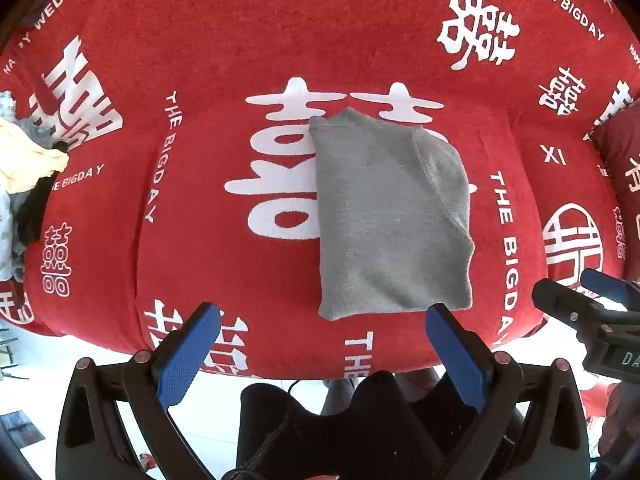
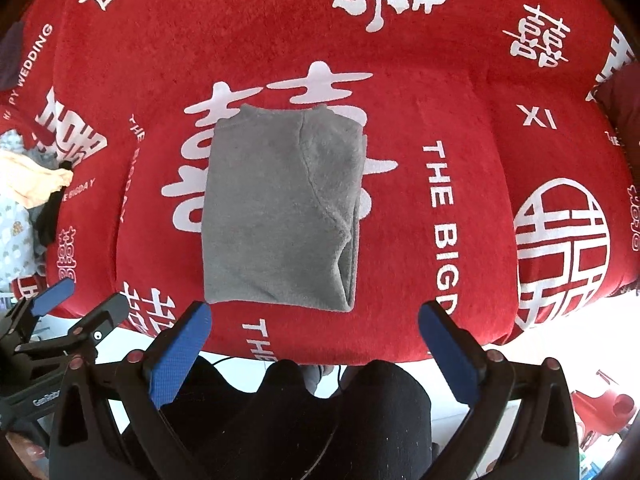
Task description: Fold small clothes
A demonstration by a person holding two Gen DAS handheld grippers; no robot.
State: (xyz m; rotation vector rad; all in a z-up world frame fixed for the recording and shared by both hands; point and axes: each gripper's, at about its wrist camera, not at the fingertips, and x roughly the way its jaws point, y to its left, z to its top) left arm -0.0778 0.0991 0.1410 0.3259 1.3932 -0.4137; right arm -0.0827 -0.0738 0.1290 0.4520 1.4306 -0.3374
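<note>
A small grey garment (image 1: 384, 216) lies folded into a neat rectangle on the red cushion (image 1: 240, 40) with white lettering; it also shows in the right wrist view (image 2: 276, 216). My left gripper (image 1: 324, 320) is open and empty, hovering just in front of the garment's near edge. My right gripper (image 2: 314, 316) is open and empty too, just short of the same near edge. The right gripper shows at the right edge of the left wrist view (image 1: 592, 300), and the left gripper at the left edge of the right wrist view (image 2: 76, 304).
A pile of other clothes (image 1: 24, 168), yellow, black and pale patterned, lies at the cushion's left end, also in the right wrist view (image 2: 28, 192). A dark red cushion (image 1: 620, 136) sits at the right. The person's black-clad knees (image 2: 320, 408) are below the cushion's front edge.
</note>
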